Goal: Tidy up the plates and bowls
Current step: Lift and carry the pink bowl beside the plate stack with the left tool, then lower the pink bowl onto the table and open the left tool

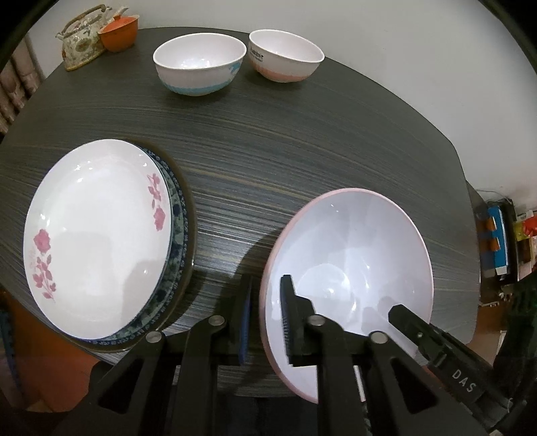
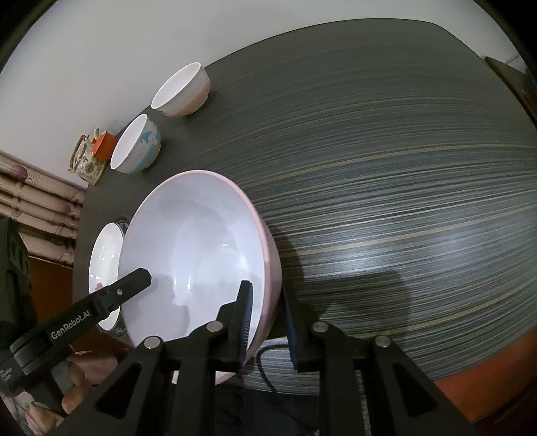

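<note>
A large white bowl with a pink outside (image 1: pixel 352 241) (image 2: pixel 194 241) is at the near edge of the dark table (image 1: pixel 268 151). I cannot tell if it rests on the table. My left gripper (image 1: pixel 266 278) straddles its left rim, one finger inside and one outside, with a narrow gap at the outer pad. My right gripper (image 2: pixel 266 286) straddles the right rim the same way, its pads apart from the wall. To the left, a pink-flowered plate (image 1: pixel 97 234) lies on a blue-patterned plate (image 1: pixel 176 214). Two small bowls, blue-based (image 1: pixel 199 63) and pink-based (image 1: pixel 285 55), stand at the back.
A teapot (image 1: pixel 82 40) and an orange cup (image 1: pixel 119 32) stand at the far left corner. Bare striped tabletop (image 2: pixel 402 201) stretches to the right of the big bowl. Boxes and clutter (image 1: pixel 500 241) lie beyond the table's right edge.
</note>
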`<state>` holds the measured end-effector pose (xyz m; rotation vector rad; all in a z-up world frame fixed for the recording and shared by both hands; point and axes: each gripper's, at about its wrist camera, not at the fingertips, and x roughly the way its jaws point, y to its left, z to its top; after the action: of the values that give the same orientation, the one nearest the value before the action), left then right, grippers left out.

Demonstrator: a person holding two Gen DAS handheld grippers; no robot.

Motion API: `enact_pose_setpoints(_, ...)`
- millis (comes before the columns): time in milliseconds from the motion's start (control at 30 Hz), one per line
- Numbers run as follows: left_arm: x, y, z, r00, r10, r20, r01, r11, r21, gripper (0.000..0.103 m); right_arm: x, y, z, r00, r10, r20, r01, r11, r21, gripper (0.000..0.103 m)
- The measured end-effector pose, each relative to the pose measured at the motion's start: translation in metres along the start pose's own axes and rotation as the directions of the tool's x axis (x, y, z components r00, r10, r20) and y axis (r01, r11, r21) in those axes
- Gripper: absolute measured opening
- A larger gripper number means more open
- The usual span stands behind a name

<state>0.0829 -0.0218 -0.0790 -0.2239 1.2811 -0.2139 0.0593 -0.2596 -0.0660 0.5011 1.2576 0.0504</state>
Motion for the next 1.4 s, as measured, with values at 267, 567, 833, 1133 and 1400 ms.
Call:
enact_pose_setpoints(267,-0.005,0.01,0.005,1.0,-0.021,0.003,0.021,1.0,-0.017,0.028,-0.011,-0.002,0.006,0.999,0.029,0.02,-0.03,0.999,0.025,0.037)
enact_pose_setpoints(567,-0.02,0.024,0.008,0.999,-0.046,0.023,0.047,0.998,-0.032,0.033,-0.031,-0.013,0.015,0.995,0.05,0.085,-0.056,0.996,0.071,0.038)
enact_pose_setpoints(833,-0.044,0.043,0.012,0.997,-0.049,0.056,0.052,0.998,-0.043,0.036,-0.046,0.002,0.022,0.987,0.075,0.139,-0.08,0.996,0.028,0.038)
enact_pose_setpoints(1133,-0.062,0.087,0.026,0.995,0.006,0.103,0.007,0.993,-0.118,0.037,-0.038,0.058,0.029,0.988,0.125,0.094,-0.12,0.991,-0.055,0.038)
enact_pose_setpoints(1400,-0.07,0.128,0.052,0.989,0.067,0.128,-0.045,0.985,-0.169,0.039,-0.028,0.108,0.053,0.986,0.158,0.052,-0.153,0.984,-0.087,0.038)
